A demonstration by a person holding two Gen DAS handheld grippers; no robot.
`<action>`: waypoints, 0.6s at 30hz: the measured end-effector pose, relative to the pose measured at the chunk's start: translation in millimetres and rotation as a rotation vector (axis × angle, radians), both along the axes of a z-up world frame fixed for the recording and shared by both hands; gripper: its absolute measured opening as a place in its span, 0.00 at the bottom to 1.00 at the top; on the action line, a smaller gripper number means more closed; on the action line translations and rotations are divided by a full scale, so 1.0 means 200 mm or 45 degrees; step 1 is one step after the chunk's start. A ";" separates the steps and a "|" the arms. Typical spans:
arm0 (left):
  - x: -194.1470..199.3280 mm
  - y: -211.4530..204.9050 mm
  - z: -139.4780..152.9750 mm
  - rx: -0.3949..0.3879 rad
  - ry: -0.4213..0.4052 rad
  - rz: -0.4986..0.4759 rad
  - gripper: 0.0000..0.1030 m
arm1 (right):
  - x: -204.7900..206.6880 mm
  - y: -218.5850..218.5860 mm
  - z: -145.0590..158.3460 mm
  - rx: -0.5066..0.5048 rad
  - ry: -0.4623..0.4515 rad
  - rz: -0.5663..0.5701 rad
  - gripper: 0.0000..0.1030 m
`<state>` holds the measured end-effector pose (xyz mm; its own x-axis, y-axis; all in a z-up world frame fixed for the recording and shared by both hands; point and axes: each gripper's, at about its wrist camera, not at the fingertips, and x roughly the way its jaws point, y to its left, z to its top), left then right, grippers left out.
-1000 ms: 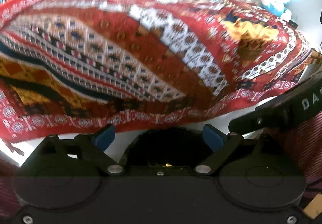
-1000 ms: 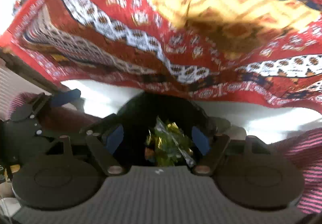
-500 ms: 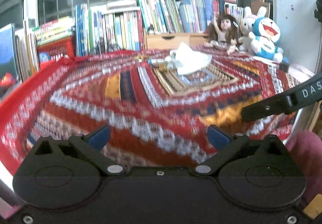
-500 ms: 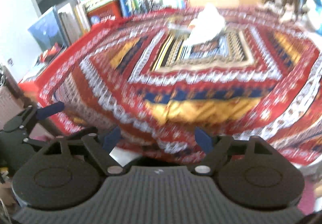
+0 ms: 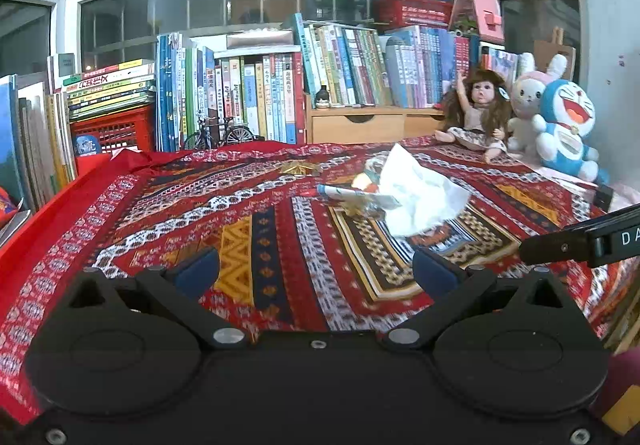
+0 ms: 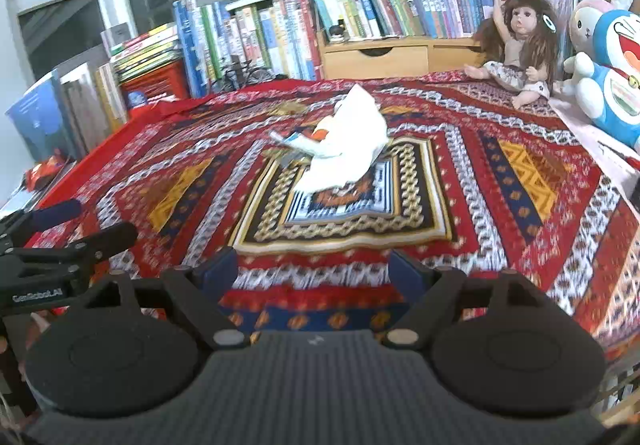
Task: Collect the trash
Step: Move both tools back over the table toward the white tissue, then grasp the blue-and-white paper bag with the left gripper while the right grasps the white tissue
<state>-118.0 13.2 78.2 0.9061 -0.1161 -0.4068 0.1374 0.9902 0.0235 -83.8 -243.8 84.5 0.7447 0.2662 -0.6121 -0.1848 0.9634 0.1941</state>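
1. The bench (image 5: 132, 213), draped in a red patterned cloth (image 6: 500, 173), carries uncollected trash near its middle, so by my reading the task is only partly done at best; no bin shows in either view.
2. The biggest piece is a crumpled white tissue (image 5: 420, 197), lying on the cloth's central panel.
3. Touching its left side lies a small printed wrapper (image 5: 352, 195), and farther back, apart from both, a gold foil scrap (image 5: 298, 167).
4. The left tool (image 5: 316, 273) hangs over the bench's near edge, aimed slightly down at the pile, its jaws having just been opening, now spread wide with nothing between them.
5. The right tool (image 6: 314, 271) sits just beside it, tilted down more steeply, jaws likewise just widened and empty, well short of the tissue.
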 end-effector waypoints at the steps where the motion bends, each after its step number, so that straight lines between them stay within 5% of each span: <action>1: 0.04 0.01 0.00 -0.003 0.003 0.007 1.00 | 0.03 0.00 0.00 -0.002 -0.006 -0.005 0.86; 13: 0.45 0.02 -0.08 -0.098 0.083 0.065 0.99 | 0.41 -0.05 0.01 -0.076 -0.072 0.012 0.87; 18: 0.67 0.00 -0.09 -0.264 0.148 0.028 0.99 | 0.55 -0.05 -0.03 -0.110 -0.066 0.026 0.87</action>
